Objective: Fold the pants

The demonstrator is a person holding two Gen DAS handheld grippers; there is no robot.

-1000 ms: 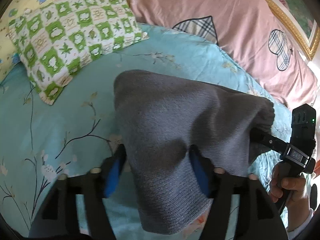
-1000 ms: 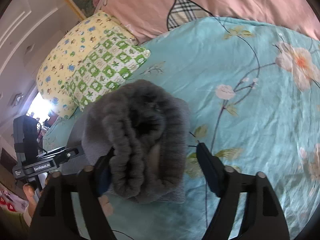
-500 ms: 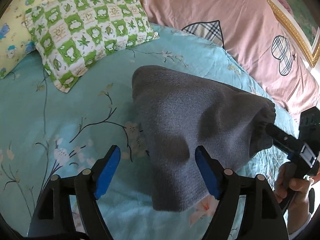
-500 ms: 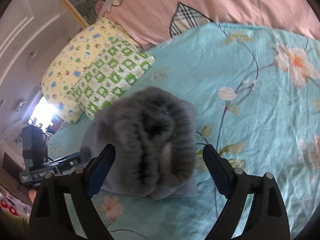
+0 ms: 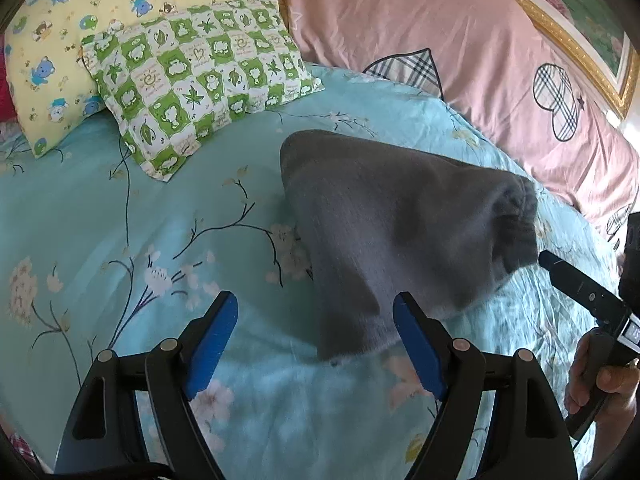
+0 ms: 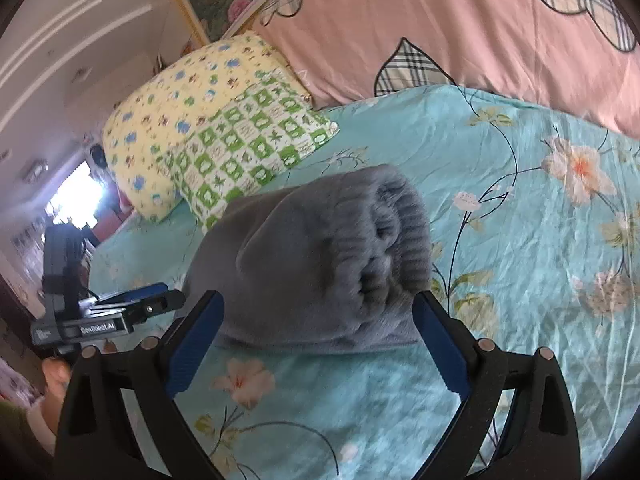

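Turquoise floral bedsheet [image 5: 120, 208]: folded grey pants [image 5: 392, 224] lie centered on it. Left gripper [image 5: 316, 336] and right gripper [image 6: 316, 332]: fingers spread, grasping nothing. Left gripper body reads "GenRobot.AI".

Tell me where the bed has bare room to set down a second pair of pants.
Bare sheet lies right of the folded gray pants, bordered above by the pink quilt. Another free patch sits left of the pants, below the green checked pillow. It is crowded at the head, where that pillow overlaps the yellow one.
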